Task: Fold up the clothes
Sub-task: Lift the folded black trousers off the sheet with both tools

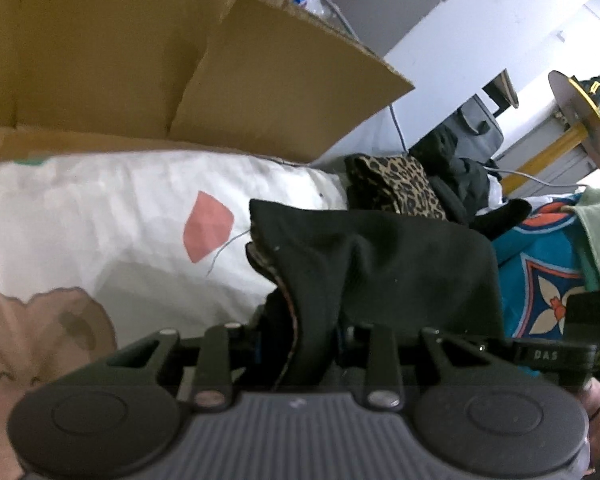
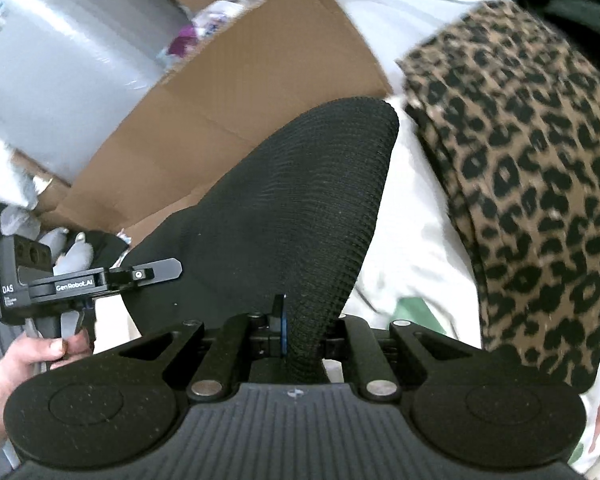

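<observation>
Both claws are clamped on the same black garment (image 1: pixel 380 264), held up off the bed sheet (image 1: pixel 100 216). Left gripper (image 1: pixel 300 340): jaws narrow, with a thick bunched fold of the fabric wedged between them; a leopard-lined inner edge shows at the bite. Right gripper (image 2: pixel 300 332): jaws nearly closed on a thin edge of the black garment (image 2: pixel 300 200), which stands out ahead of me as a ribbed knit flap.

Handling, my read: light, soft, fully limp. It drapes and creases over my left jaws with no stiffness of its own. The ribbed knit looks grippy, so slip is unlikely, but it probably stretches, so pulling hard between the two claws would distort the fold line.

Grip points: my left bite is a wad, bad for a clean fold. I'd rather hold a single hem or corner on each side, like the right claw does.

Nearby: the folded leopard-print piece (image 2: pixel 540 200) lies on the sheet just to the right, and the cardboard box (image 1: pixel 180 60) stands behind. I'll keep the hanging cloth clear of both. The person's other hand (image 2: pixel 40 352) is visible on the left gripper's handle.
</observation>
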Motion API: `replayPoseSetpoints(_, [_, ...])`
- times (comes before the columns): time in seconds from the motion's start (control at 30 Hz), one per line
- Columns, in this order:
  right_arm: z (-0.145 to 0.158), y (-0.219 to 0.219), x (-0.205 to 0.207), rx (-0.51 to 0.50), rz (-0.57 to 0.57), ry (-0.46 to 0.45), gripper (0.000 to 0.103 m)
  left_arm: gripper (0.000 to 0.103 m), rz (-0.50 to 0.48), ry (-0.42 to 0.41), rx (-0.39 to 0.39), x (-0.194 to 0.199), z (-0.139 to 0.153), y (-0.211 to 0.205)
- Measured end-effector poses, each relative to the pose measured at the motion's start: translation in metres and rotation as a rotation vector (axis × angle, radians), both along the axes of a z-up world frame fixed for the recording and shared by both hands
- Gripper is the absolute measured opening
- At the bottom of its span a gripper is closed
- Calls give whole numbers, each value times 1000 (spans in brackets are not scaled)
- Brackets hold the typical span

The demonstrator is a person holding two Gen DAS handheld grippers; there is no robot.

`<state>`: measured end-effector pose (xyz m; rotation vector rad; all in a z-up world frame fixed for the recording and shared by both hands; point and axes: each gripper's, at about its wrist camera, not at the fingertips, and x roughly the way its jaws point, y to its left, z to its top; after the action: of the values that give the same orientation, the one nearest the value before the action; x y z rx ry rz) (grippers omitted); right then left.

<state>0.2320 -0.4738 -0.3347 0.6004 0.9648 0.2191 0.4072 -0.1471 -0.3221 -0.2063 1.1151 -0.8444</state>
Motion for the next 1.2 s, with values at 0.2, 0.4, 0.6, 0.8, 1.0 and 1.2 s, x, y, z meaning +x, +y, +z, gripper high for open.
replayPoseSetpoints(0.2, [27,3,0,-38,36,-61,7,33,-15,-43,20,-12,31,1])
replayPoseSetpoints(0.4, [51,3,-6,-71,70,-137,7,33,12,-92,25,-25,59,0])
replayPoseSetpoints(0.6, [71,-3,-10,-89,59,-197,7,33,13,-128,35,-30,75,-14])
replayPoseSetpoints(0.8, [84,-15,-16,-106,29,-240,7,33,6,-144,44,-33,88,-35])
replayPoseSetpoints(1.0, [97,-28,-16,-132,-8,-252,7,33,-7,-187,59,-41,101,-60])
replayPoseSetpoints(1.2, [114,-44,-25,-168,-25,-296,7,33,7,-233,44,-61,111,-78])
